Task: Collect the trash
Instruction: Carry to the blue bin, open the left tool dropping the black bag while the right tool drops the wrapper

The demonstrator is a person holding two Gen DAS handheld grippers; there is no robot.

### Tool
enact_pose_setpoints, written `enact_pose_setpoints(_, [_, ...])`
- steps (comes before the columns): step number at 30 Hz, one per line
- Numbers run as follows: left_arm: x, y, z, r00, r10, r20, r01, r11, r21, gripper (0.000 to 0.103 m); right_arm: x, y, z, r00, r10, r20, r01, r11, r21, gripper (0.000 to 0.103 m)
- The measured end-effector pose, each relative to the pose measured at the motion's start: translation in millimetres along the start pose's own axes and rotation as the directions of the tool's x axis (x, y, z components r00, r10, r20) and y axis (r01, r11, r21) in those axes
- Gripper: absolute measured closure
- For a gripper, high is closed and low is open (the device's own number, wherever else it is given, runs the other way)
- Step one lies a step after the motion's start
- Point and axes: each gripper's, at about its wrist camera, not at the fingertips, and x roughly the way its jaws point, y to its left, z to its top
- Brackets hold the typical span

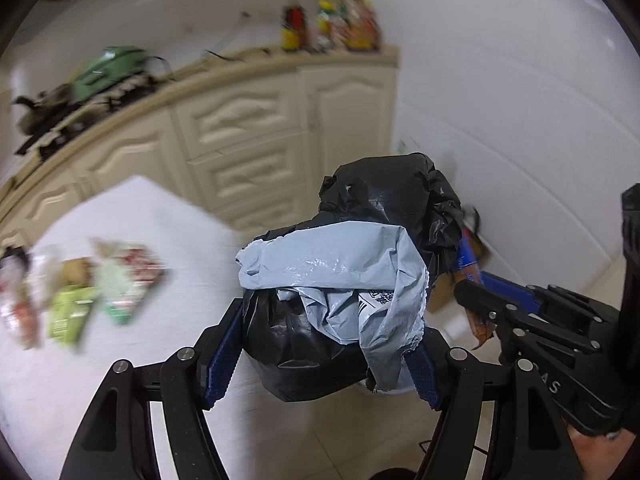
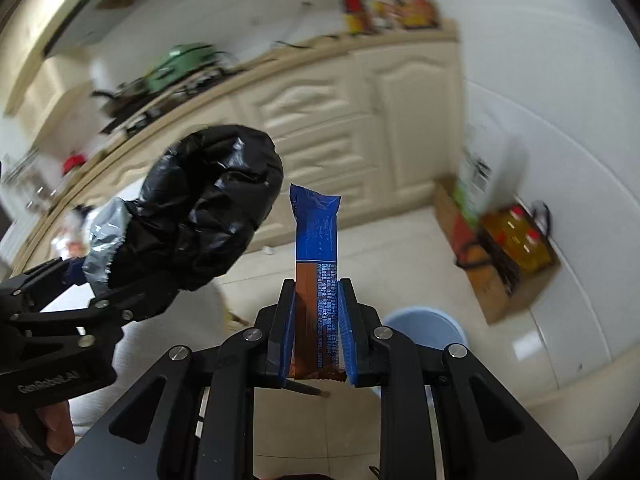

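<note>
Right gripper [image 2: 316,332] is pinching a blue wrapper [image 2: 318,240] pointing lengthwise straight ahead; left gripper [image 1: 324,344] is squeezing a crumpled bag [image 1: 344,280].

Open tiled floor [image 2: 400,248] is seen around the pale blue bin [image 2: 426,326], which serves as the landmark; its mouth is unobstructed from above. Beyond the bin, passage is closed off by the cream cabinets [image 2: 340,120]. To the bin's right, the way along the white wall [image 2: 560,140] is narrowed by a cardboard box [image 2: 512,280] holding oil bottles [image 2: 524,240]. To the bin's left, room is taken by the white desk [image 1: 120,216], strewn with wrappers [image 1: 80,280]. Nearest the bin, space is filled by the bulky black and grey bag bundle [image 1: 352,280] and the blue wrapper [image 2: 318,240] carried there.
</note>
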Motion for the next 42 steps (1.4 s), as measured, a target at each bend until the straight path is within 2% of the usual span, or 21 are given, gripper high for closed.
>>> enact_pose_setpoints(2, [32,-23,7,0.999,-0.015,-0.044,0.017,0.999,0.027,0.035,8,-32,-8,0.999,-0.037,-0.014,0.037,0.998,0.05,0.083])
enact_pose_setpoints(6, [87,-55,19,0.993,-0.024,-0.118,0.034,0.996,0.084,0.035,30,-84,-20,0.996,-0.059,-0.06,0.066,0.99,0.124,0.083])
enact_pose_setpoints(10, [138,-80,32,0.985,-0.025,-0.173,0.047,0.991,0.128,0.035,51,-120,-32,0.993,-0.065,-0.099,0.081,0.982,0.173,0.083])
enact_pose_setpoints(17, [197,-105,40,0.974,-0.024,-0.226,0.064,0.983,0.17,0.031,81,-160,-48,0.988,-0.055,-0.141,0.089,0.966,0.243,0.083])
enact_pose_setpoints(23, [237,-120,44,0.971,-0.003,-0.24,0.05,0.98,0.192,0.021,99,-171,-56,0.986,-0.04,-0.161,0.083,0.96,0.267,0.083])
enact_pose_setpoints(26, [245,-127,42,0.974,0.023,-0.227,0.025,0.978,0.209,0.016,106,-173,-57,0.986,-0.032,-0.166,0.078,0.959,0.274,0.083])
enact_pose_setpoints(30, [242,-128,40,0.976,0.034,-0.214,0.011,0.979,0.203,0.016,113,-174,-55,0.986,-0.026,-0.163,0.071,0.957,0.282,0.083])
enact_pose_setpoints(36, [207,-120,35,0.982,0.042,-0.184,-0.006,0.982,0.19,0.016,117,-167,-45,0.992,-0.013,-0.129,0.05,0.958,0.282,0.077])
enact_pose_setpoints(37, [203,-118,36,0.983,0.045,-0.177,-0.011,0.982,0.189,0.016,117,-166,-43,0.991,-0.019,-0.13,0.056,0.957,0.284,0.063])
enact_pose_setpoints(38, [194,-116,35,0.985,0.046,-0.169,-0.013,0.982,0.188,0.016,115,-164,-41,0.991,-0.029,-0.134,0.067,0.955,0.288,0.04])
enact_pose_setpoints(39, [187,-114,35,0.986,0.047,-0.161,-0.016,0.982,0.188,0.016,113,-163,-40,0.991,-0.023,-0.131,0.061,0.956,0.288,0.034])
enact_pose_setpoints(42, [162,-108,35,0.991,0.045,-0.126,-0.023,0.985,0.173,0.015,100,-153,-35,0.994,-0.018,-0.11,0.048,0.959,0.278,0.033])
